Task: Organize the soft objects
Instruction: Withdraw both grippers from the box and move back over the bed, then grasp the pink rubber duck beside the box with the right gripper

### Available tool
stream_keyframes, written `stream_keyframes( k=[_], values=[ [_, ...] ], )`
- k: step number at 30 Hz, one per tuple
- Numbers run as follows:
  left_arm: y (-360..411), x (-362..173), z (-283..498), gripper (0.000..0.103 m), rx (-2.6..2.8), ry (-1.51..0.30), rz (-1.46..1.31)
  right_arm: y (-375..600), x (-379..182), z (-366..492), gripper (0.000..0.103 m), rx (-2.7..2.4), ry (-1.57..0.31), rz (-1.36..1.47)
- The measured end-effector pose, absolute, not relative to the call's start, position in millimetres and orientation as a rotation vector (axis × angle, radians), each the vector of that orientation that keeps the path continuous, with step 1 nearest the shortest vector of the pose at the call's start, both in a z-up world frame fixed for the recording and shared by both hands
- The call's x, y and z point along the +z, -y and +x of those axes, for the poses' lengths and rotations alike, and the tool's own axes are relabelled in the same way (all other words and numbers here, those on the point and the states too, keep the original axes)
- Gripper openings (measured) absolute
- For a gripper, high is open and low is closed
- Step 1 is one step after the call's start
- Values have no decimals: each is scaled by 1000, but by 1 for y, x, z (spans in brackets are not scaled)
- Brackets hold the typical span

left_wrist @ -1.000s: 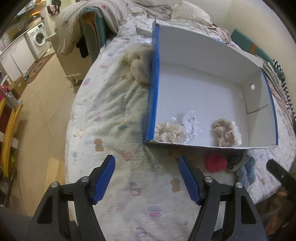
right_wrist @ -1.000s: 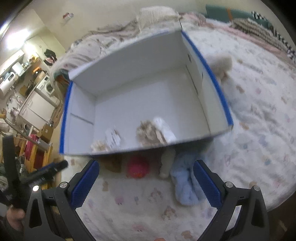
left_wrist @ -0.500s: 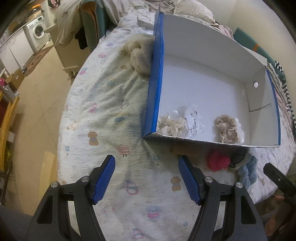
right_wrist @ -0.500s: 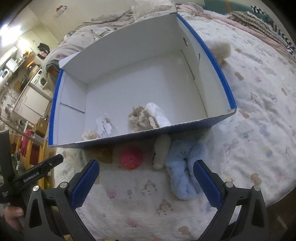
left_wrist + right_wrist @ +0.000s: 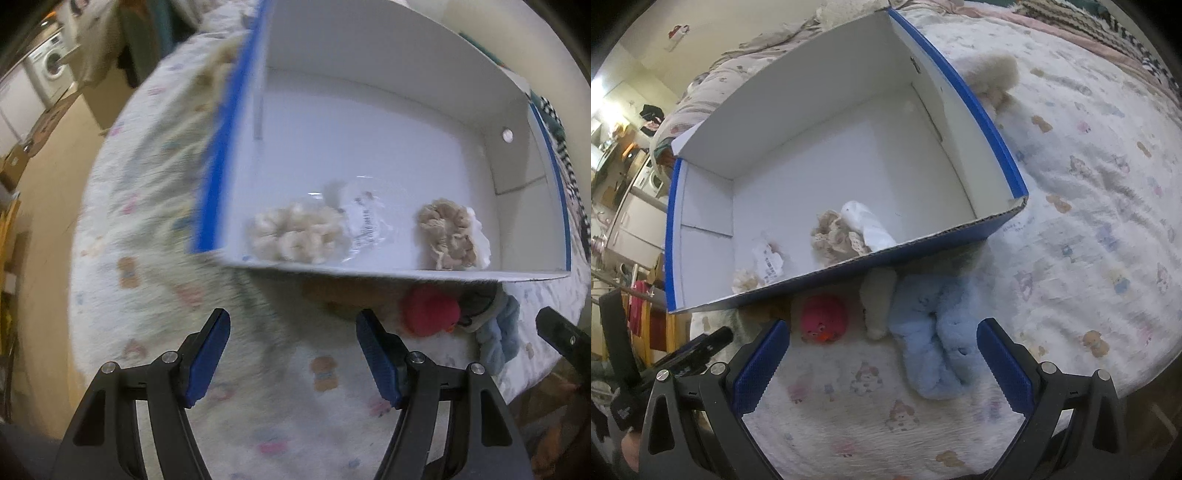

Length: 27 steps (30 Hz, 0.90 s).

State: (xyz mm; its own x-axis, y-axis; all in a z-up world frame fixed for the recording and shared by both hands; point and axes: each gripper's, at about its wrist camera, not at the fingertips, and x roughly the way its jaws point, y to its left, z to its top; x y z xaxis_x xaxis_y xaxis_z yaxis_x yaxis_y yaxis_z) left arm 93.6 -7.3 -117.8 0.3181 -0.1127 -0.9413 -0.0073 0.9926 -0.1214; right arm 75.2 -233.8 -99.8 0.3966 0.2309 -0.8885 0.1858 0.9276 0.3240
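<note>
Left gripper (image 5: 293,354) has closed in toward box (image 5: 369,273).

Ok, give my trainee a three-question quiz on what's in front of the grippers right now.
1. True or false: the blue scrunchie already lies inside the box.
2. Which item sits between the red plush toy and the blue scrunchie?
A. cream plush piece
B. a metal spoon
C. a glass jar
3. Fill in: both the left gripper and the right gripper have their jaws ____.

Key: 1 false; 2 A; 3 open.
</note>
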Motion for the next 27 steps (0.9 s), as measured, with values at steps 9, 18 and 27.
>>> stream_keyframes(
  k=[9, 18, 27],
  values=[
    [26, -144, 123, 51, -97, -1272, -132, 233, -105, 78, 103, 27, -1194, 387],
    [9, -135, 117, 4, -175, -1253, -244, 231, -108, 82, 103, 41, -1204, 400],
    [-6, -102, 86, 4, -191, -1210, -203, 219, -109, 86, 79, 189, -1208, 510]
  ],
)
